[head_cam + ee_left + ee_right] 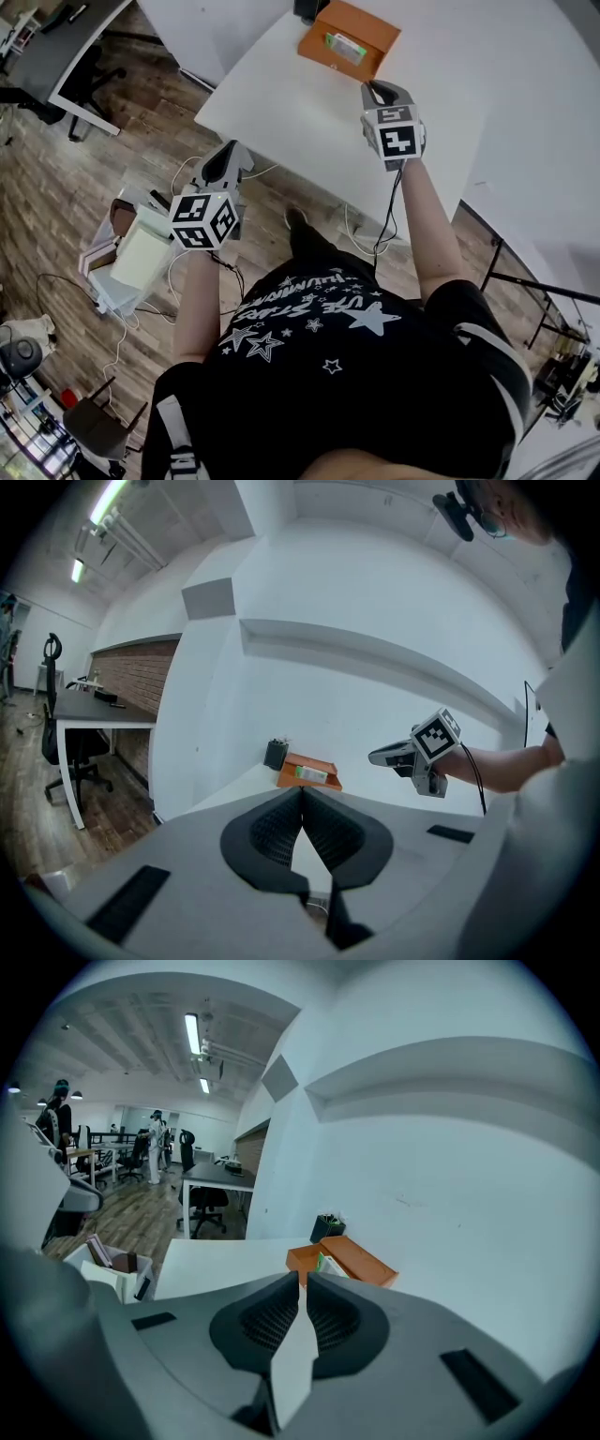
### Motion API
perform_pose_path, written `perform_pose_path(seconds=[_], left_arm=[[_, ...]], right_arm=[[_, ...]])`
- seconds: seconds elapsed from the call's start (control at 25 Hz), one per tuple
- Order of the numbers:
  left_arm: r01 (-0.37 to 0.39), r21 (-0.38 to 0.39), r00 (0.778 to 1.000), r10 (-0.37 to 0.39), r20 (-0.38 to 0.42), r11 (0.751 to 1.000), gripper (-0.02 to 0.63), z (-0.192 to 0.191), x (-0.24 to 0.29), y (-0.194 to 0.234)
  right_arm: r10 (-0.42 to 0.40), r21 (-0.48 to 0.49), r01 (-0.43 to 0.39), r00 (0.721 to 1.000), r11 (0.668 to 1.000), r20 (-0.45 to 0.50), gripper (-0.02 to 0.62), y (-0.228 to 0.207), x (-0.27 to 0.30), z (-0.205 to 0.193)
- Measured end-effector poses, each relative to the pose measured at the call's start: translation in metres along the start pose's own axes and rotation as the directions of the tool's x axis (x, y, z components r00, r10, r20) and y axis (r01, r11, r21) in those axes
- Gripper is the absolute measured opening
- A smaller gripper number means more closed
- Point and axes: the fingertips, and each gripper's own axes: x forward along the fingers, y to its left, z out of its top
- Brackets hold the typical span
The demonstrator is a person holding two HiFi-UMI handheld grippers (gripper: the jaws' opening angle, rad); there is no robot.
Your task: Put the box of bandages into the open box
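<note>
The person's black star-printed shirt [328,347] fills the foreground. The left gripper [231,152] hangs off the edge of the white table [281,103], above the wood floor [66,197], its jaws closed tip to tip with nothing between them. The right gripper [377,91] is further out over the tabletop, its jaws also pressed together and empty, short of the open box [319,42]. The box of bandages [344,47] lies inside that orange box, apart from both grippers. Just behind it stands a dark pen holder [327,1227].
</note>
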Motion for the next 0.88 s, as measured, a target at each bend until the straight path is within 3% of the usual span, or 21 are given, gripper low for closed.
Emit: perform_pose_path(seconds=[0.36, 0.88], left_arm=[[0.036, 0.023, 0.999, -0.037, 0.017, 0.999, 0.02, -0.018, -0.089, -0.045], [0.054, 0.034, 0.999, -0.054, 0.005, 0.998, 0.02, -0.05, -0.173, -0.074]], right_arm=[[-0.022, 0.043, 0.02, 0.999, 0.999, 0.045, 0.055, 0.037, -0.114, -0.022], [0.019, 0.145, -0.034, 0.994, 0.989, 0.104, 0.055, 0.113, -0.2, -0.059]])
